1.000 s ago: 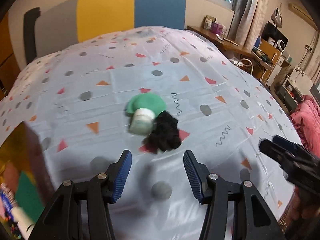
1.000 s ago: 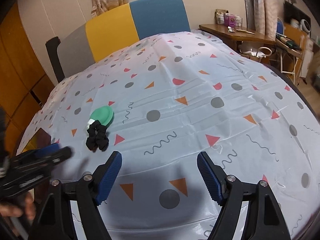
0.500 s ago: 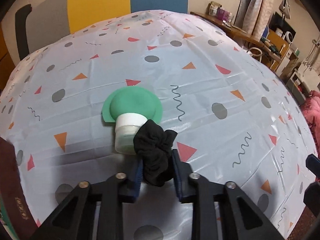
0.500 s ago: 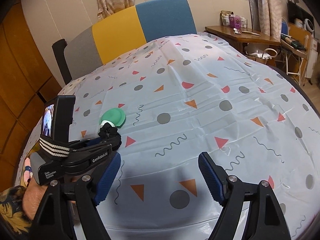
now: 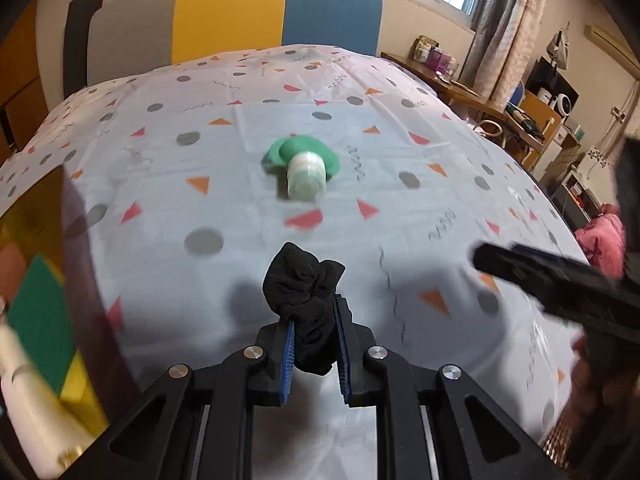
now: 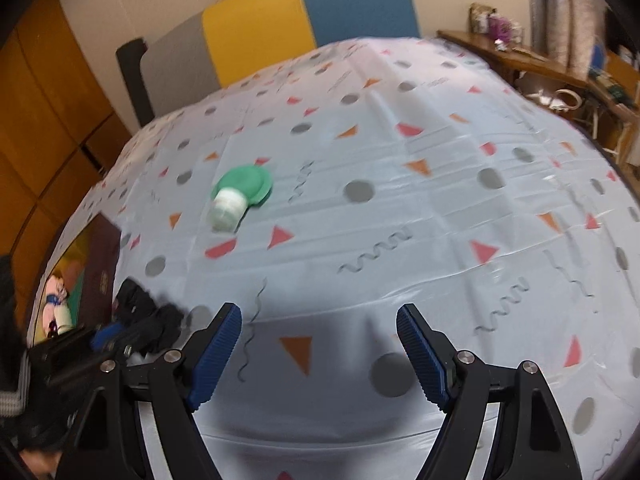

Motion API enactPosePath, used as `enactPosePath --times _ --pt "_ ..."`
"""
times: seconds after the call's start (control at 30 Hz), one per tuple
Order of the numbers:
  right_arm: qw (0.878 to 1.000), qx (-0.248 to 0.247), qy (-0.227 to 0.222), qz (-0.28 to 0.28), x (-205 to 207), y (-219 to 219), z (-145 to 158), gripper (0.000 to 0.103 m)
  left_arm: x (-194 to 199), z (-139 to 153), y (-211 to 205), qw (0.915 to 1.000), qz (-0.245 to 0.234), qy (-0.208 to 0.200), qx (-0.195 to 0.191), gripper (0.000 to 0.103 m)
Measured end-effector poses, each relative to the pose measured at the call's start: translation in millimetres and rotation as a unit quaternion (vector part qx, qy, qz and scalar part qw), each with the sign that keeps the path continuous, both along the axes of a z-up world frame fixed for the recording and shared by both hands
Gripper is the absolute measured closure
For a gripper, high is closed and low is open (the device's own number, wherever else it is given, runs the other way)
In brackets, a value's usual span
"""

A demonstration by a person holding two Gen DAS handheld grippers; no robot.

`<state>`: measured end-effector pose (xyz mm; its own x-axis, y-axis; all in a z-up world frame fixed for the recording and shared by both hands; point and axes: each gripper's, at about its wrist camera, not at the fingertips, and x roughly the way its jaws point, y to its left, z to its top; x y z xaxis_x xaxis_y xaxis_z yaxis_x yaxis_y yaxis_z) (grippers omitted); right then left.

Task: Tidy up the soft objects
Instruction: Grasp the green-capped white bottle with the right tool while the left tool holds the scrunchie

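Observation:
My left gripper (image 5: 314,312) is shut on a black scrunchie (image 5: 304,284) and holds it above the tablecloth, near the table's front left. A green-capped mushroom toy (image 5: 306,168) with a white stem lies on its side in the middle of the cloth; it also shows in the right wrist view (image 6: 238,194). My right gripper (image 6: 320,334) is open and empty over the front of the table. In the right wrist view the left gripper (image 6: 100,344) with the scrunchie (image 6: 148,316) sits at the lower left.
A dark box (image 5: 60,280) with a green and yellow inside and a small doll stands at the table's left edge; it also shows in the right wrist view (image 6: 98,276). A grey, yellow and blue chair back (image 5: 224,16) is behind the table. A cluttered desk (image 5: 480,96) is at the right.
My left gripper closed on the black scrunchie, lifted it off the mushroom toy and pulled back towards the front left. My right gripper stayed open and swung left.

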<state>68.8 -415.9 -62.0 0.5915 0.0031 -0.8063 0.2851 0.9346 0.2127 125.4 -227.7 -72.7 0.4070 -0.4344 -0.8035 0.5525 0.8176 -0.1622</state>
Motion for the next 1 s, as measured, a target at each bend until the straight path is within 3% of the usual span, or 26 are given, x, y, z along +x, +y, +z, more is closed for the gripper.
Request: enactPosePath --times 0.3,0.6,0.73,0.77,0.8,0.83,0.87,1.0 --pt "0.998 0.049 0.018 0.026 72.3 22.1 0.0 0.019 -37.2 -23.0 24.2 0.9991 -0.03 -0.017 0.023 0.087" --pt "0.998 0.009 0.065 0.012 180.0 40.0 -18.6 0.015 -37.3 -30.8 32.6 0.9995 -0.028 -0.011 -0.002 0.086" --pt "0.996 -0.004 0.086 0.019 206.7 43.4 -29.7 0.015 -34.8 -32.1 35.4 0.9996 -0.025 -0.003 -0.014 0.086" --pt "0.995 -0.013 0.091 0.024 210.9 45.5 -32.3 0.019 -34.6 -32.6 35.7 0.9996 -0.024 -0.002 -0.015 0.086" --pt "0.995 -0.026 0.096 0.03 215.2 49.0 -35.1 0.033 -34.9 -32.7 35.3 0.9996 -0.024 -0.003 -0.015 0.086" --pt "0.994 -0.031 0.102 0.038 217.5 51.1 -37.3 0.037 -35.7 -32.8 35.0 0.9996 -0.024 -0.004 -0.016 0.086" --pt "0.992 -0.038 0.108 0.047 219.0 54.2 -39.6 0.047 -35.9 -33.0 34.8 0.9996 -0.023 -0.004 -0.017 0.086" --pt "0.992 -0.049 0.087 0.072 204.3 60.2 -31.2 0.05 -34.8 -33.2 35.2 0.9996 -0.021 -0.003 -0.019 0.086"
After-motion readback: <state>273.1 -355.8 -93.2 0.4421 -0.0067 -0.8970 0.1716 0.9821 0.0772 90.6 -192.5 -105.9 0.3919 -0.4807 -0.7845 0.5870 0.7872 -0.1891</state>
